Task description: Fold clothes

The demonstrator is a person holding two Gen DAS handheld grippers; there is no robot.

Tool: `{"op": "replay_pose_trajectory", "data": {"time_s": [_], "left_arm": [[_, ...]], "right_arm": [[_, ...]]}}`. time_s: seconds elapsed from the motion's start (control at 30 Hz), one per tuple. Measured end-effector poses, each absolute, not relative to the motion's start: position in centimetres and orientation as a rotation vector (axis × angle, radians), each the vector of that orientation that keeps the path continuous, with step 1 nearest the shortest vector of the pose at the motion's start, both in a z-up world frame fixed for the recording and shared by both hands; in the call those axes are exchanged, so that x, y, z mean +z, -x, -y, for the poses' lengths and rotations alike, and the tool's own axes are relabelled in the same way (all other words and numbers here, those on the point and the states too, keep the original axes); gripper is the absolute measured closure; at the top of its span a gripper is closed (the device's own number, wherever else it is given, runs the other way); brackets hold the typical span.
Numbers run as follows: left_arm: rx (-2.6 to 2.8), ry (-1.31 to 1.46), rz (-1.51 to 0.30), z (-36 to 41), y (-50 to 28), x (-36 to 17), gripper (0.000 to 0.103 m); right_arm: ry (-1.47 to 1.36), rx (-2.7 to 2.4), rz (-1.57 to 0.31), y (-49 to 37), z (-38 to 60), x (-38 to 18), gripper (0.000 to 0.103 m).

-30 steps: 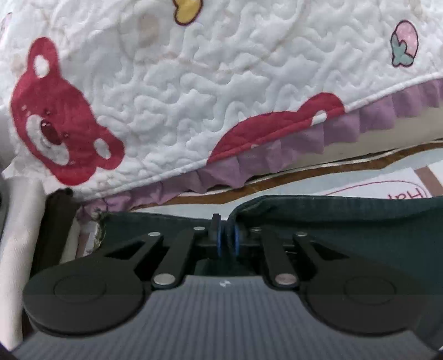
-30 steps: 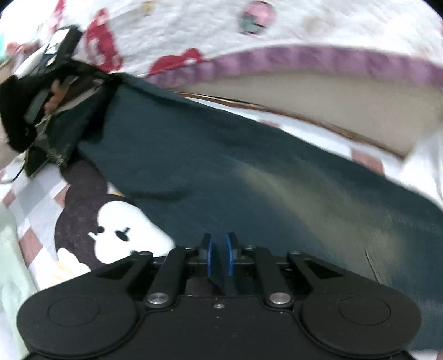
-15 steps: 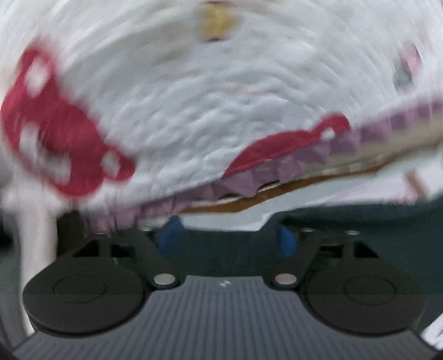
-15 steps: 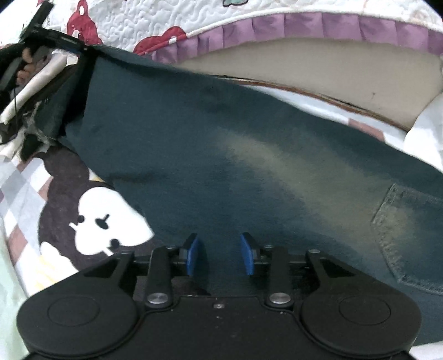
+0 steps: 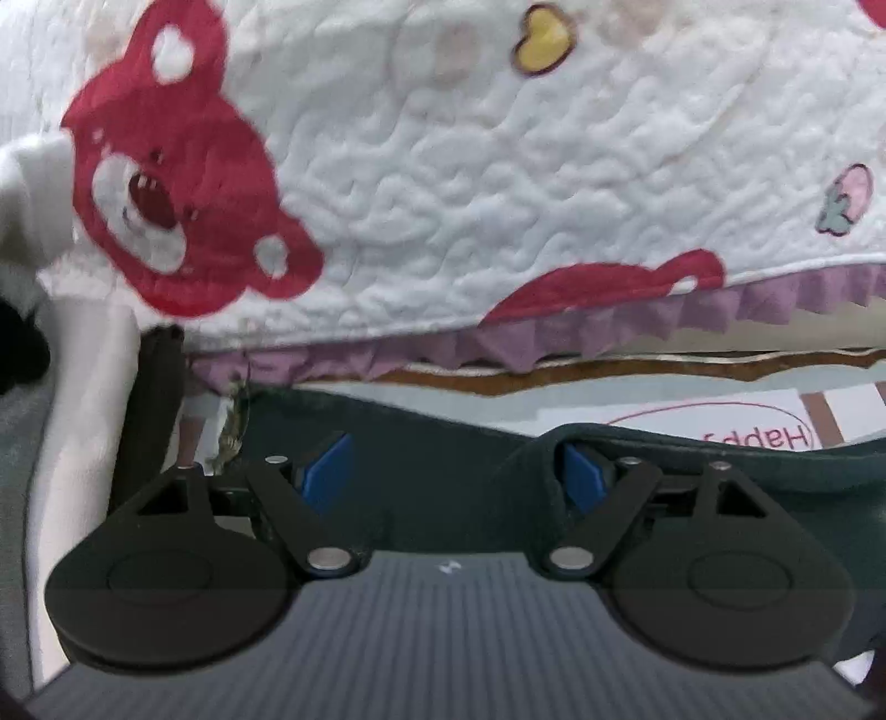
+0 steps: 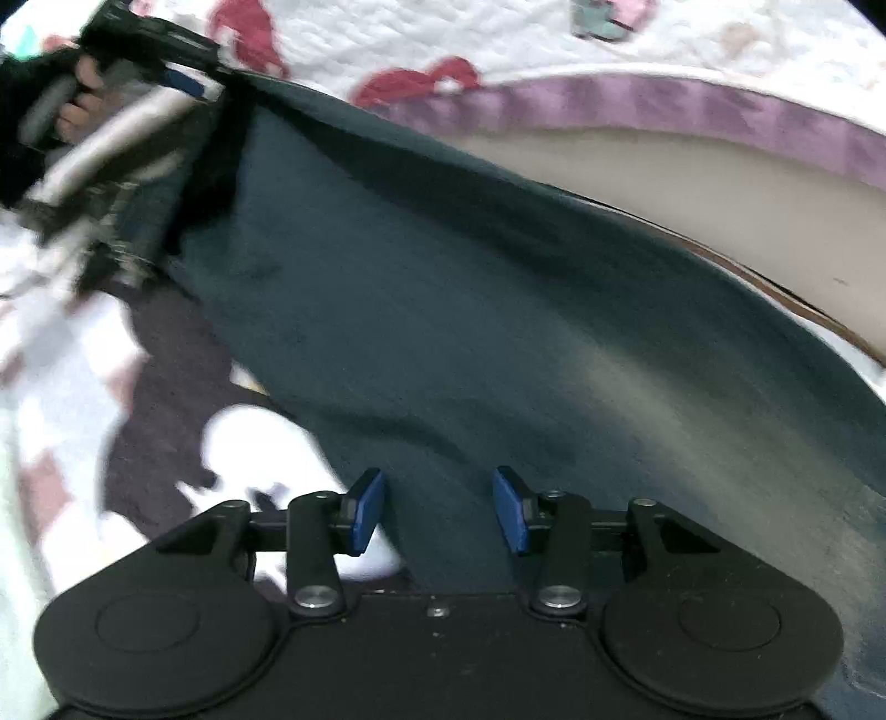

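Left wrist view: the left gripper (image 5: 451, 476) sits with its blue pads (image 5: 326, 471) spread wide apart, nothing between them but the dark denim garment (image 5: 432, 459) lying beneath. A fold of that denim bulges up around the pad at 3 o'clock of the gap; whether cloth touches the pad cannot be told. Above, from 9 to 3 o'clock, hangs a white quilted bedspread (image 5: 498, 183) printed with a red bear (image 5: 166, 188) and edged in a purple frill (image 5: 609, 332). At 3 o'clock, beyond the denim, a printed sheet (image 5: 775, 421) shows pink lettering.

Right wrist view: the right gripper (image 6: 437, 509) is likewise parted, its blue pads (image 6: 365, 512) standing clear on either side of the garment's near edge, gripping nothing. The denim garment (image 6: 498, 332) stretches from the gripper at 6 o'clock up to 10 o'clock, where the left gripper (image 6: 183, 83), blurred, sits at its far corner in a dark-gloved hand (image 6: 50, 105). Another part of the denim runs off to 4 o'clock. At 8 o'clock, beside the garment, lies a cartoon-print sheet (image 6: 166, 399) in dark brown and white. The bedspread (image 6: 443, 33) and its purple frill (image 6: 692, 111) cross the frame from 12 to 3 o'clock, a plain beige panel (image 6: 692, 210) below them.
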State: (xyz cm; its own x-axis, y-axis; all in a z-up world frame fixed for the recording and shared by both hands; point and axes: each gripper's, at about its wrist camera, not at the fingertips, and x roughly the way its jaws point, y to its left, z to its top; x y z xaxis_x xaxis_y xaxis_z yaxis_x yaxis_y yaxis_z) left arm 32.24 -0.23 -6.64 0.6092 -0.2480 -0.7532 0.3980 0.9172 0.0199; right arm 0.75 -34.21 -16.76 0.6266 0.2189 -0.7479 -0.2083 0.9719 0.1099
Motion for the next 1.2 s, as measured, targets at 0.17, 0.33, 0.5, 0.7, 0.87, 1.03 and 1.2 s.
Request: {"op": "replay_pose_trajectory", "data": {"time_s": [0.17,0.33,0.5,0.7,0.87,1.03,1.2], "left_arm": [[-0.398,-0.269,-0.841,1.7,-33.1,-7.0,0.040],[-0.499,-0.094,-0.770,1.5,-31.3,-6.3,0.039],[-0.413,-0.052,-0.753,1.3,-27.9,-6.0,0.039],[-0.284,0.077,-0.745,-3.5,-21.4,-8.0,0.036],[-0.156,0.218,-0.851,-8.5,-17.2,-10.5,0.036],[-0.244,0.259,-0.838,-9.4,-15.5,-11.3,0.035],[-0.310,0.174,-0.813,-6.1,-15.1,-11.2,0.028]], "right_arm": [[-0.078,0.348,-0.787,-3.5,33.2,-14.6,0.055],[-0.253,0.429,-0.859,-9.3,33.4,-15.1,0.055],[-0.206,0.375,-0.955,-13.1,33.3,-18.4,0.063],[-0.004,0.348,-0.958,-13.8,31.3,-18.6,0.066],[0.134,0.316,-0.953,-13.7,29.4,-18.1,0.064],[0.090,0.308,-0.912,-10.4,29.1,-16.7,0.065],[0.140,0.257,-0.824,-5.9,29.2,-15.3,0.063]]}}
